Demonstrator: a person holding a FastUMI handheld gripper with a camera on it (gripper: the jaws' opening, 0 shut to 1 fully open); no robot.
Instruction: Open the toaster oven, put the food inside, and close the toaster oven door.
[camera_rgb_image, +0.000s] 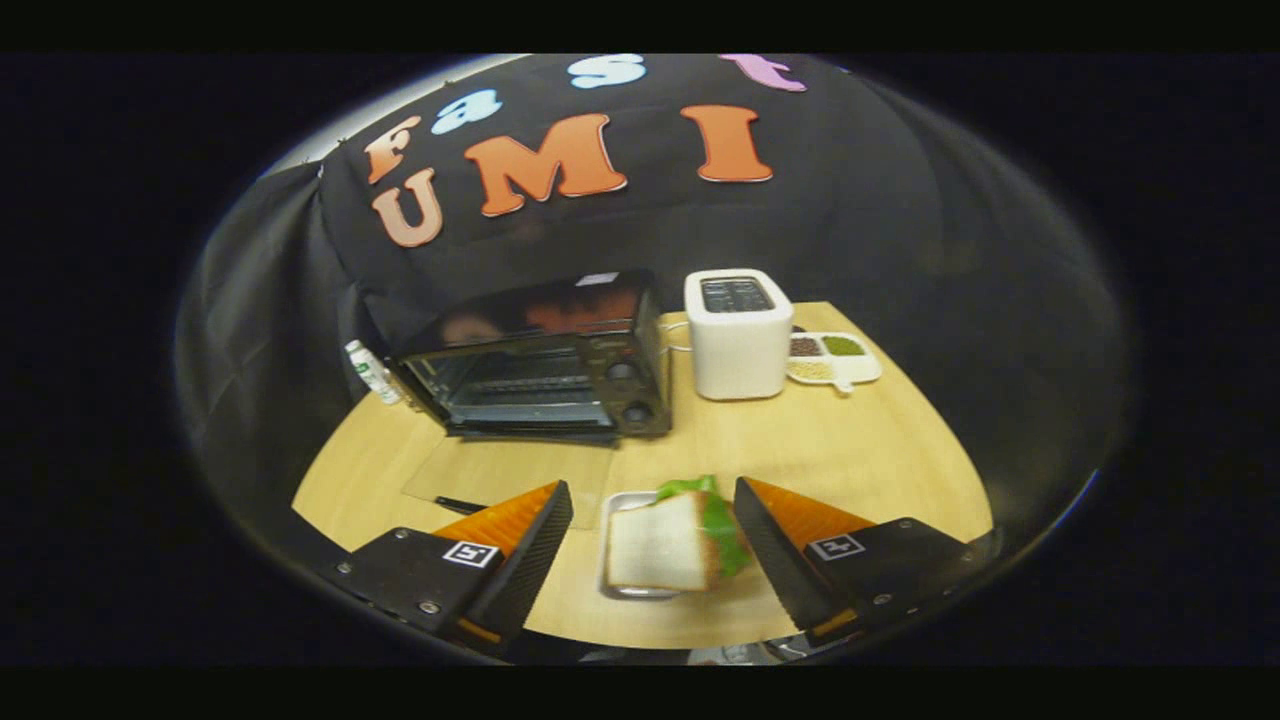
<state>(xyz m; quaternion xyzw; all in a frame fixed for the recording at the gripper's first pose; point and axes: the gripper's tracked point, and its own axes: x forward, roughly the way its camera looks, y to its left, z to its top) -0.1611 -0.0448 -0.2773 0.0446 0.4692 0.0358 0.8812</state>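
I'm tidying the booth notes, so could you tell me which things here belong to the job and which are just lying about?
Job: toaster oven, door down; sandwich on small tray, between the open gripper fingers.
Lying about: white toaster, divided dish, small bottle.

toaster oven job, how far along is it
Done: the toaster oven door looks already folded down. In hand: the gripper has open jaws either side of the sandwich on its tray, not pressing it. Left: grasp it, put it inside, close the door.
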